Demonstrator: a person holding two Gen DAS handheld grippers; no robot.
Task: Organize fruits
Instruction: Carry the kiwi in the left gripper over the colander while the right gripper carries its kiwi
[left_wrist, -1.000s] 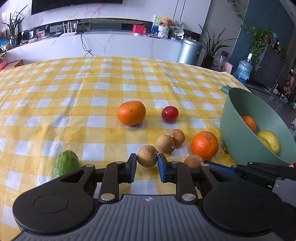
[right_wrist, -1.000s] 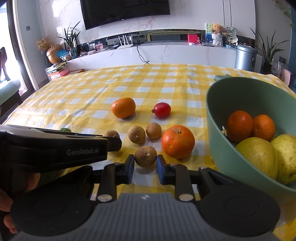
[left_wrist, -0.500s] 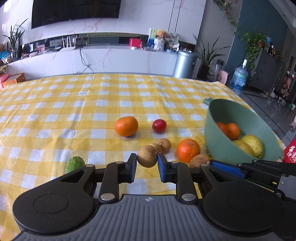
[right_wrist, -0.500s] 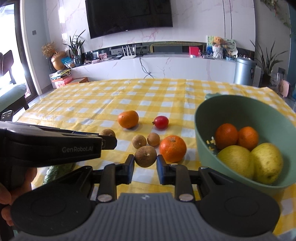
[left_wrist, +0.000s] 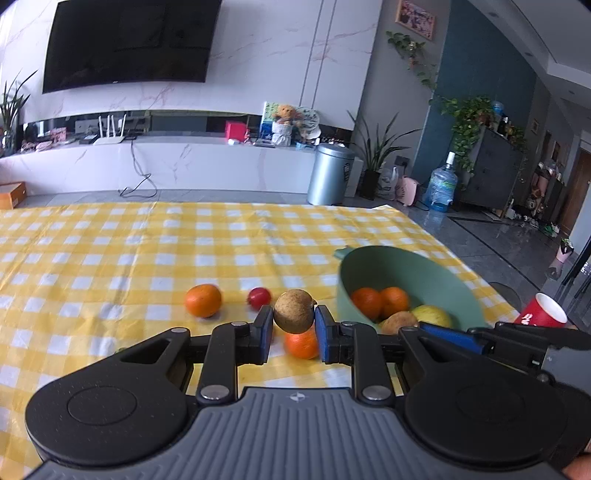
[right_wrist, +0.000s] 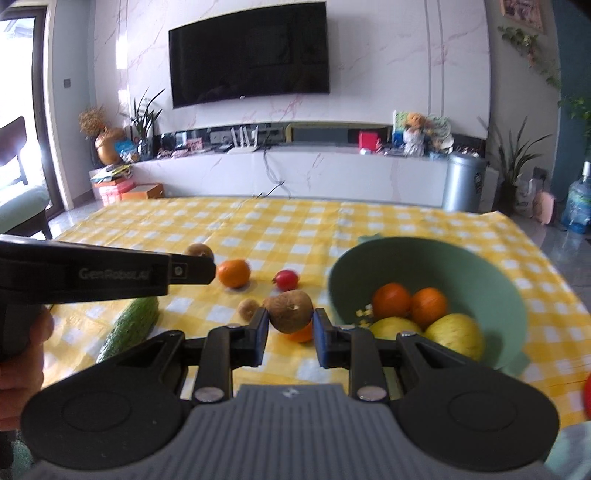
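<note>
While each tool (left_wrist: 294, 328) (right_wrist: 287, 330) clamps a rough brown fruit (left_wrist: 294, 311) (right_wrist: 290, 311), a smooth green bowl (right_wrist: 491, 291) waits.

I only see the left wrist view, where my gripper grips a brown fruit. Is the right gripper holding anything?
Observer: Yes, the right gripper is shut on a brown fruit of its own.
Operator: Anything on the cloth hidden from me?
Observer: A cucumber lies at the near left of the tablecloth.
Operator: Any loose brown ones?
Observer: One small loose fruit sits on the cloth, just left of the held one.
</note>
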